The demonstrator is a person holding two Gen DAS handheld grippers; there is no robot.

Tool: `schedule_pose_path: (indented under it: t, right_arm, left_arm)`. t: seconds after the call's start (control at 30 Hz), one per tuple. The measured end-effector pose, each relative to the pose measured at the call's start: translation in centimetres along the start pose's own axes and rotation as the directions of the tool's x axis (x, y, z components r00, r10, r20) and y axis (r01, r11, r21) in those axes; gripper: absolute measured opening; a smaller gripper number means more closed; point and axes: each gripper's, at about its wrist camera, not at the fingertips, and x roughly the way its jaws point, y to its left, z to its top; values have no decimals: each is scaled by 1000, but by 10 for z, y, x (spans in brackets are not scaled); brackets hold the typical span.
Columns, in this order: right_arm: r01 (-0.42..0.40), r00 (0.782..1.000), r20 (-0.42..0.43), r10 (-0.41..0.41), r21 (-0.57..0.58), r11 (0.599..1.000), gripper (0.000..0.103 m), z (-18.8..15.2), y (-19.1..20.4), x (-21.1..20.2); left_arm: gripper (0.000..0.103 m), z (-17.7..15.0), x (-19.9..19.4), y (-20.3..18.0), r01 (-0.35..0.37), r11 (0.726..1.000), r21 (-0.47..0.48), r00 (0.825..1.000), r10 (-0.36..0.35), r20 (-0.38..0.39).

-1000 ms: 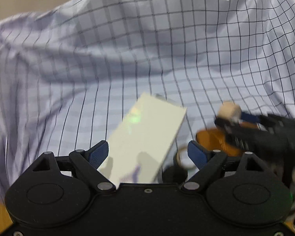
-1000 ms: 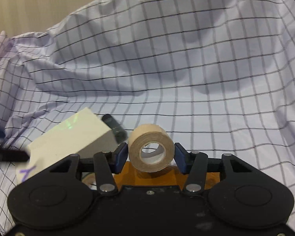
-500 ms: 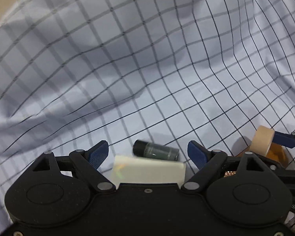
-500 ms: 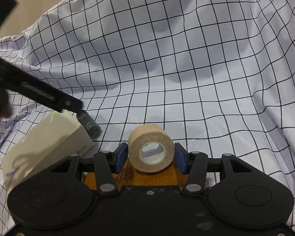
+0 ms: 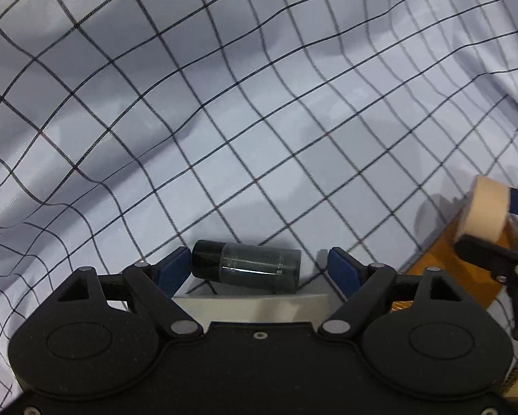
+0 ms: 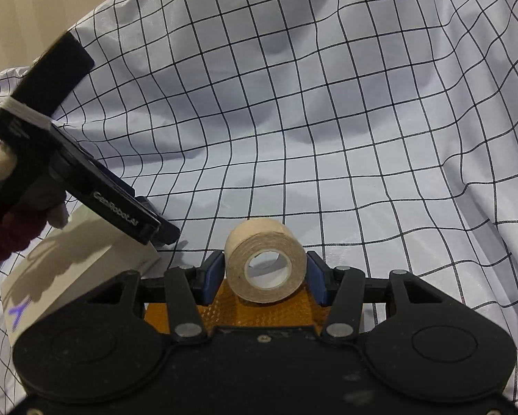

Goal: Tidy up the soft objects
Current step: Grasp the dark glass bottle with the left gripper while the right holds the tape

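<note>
A small dark bottle lies on its side on the checked cloth, against a white box. My left gripper points steeply down with the bottle between its closing jaws. The left pad is at the cap and the right pad stands off the bottle's base. My right gripper is shut on a beige tape roll, held above an orange padded pack. The roll also shows at the right edge of the left wrist view.
The checked cloth rises in folds all around like a bag's walls. The white box with a blue mark lies left of the roll. A hand in a dark red glove holds the left gripper.
The left gripper swung from above the white box down onto the dark bottle, and its jaws have narrowed around it. The right gripper kept still with the tape roll.
</note>
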Motion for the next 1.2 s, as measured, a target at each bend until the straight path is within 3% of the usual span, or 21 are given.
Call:
schedule_pose_path:
  t: [0.13, 0.27, 0.37, 0.47, 0.7, 0.77, 0.9, 1.2]
  right_arm:
    - [-1, 1000, 3, 1, -1, 1000, 50, -1, 0, 0]
    - [1, 1000, 4, -1, 2, 1000, 50, 0, 0, 1]
    - [4, 1000, 4, -4, -3, 1000, 50, 0, 1, 1]
    - [2, 1000, 6, -2, -4, 1000, 50, 0, 1, 0]
    - [0, 1000, 8, 0, -1, 1000, 50, 0, 1, 0]
    - [0, 1000, 8, 0, 0, 1000, 50, 0, 1, 0]
    - [3, 1000, 12, -3, 2, 1000, 50, 0, 1, 0]
    - [21, 1000, 21, -21, 13, 1000, 50, 0, -1, -1]
  left_arm:
    - [65, 4, -2, 3, -25, 1000, -12, 999, 26, 21]
    - [55, 10, -9, 14, 18, 997, -74, 999, -14, 46]
    - [57, 11, -6, 13, 1, 997, -76, 1000, 1, 28]
    - [66, 9, -3, 7, -30, 998, -54, 999, 32, 25]
    - [81, 6, 6, 10, -12, 997, -75, 1000, 11, -9]
    - [81, 5, 7, 8, -17, 998, -66, 1000, 16, -19]
    - [67, 6, 10, 6, -25, 997, -69, 999, 23, -32]
    - [67, 2, -7, 3, -50, 993, -110, 998, 53, 25]
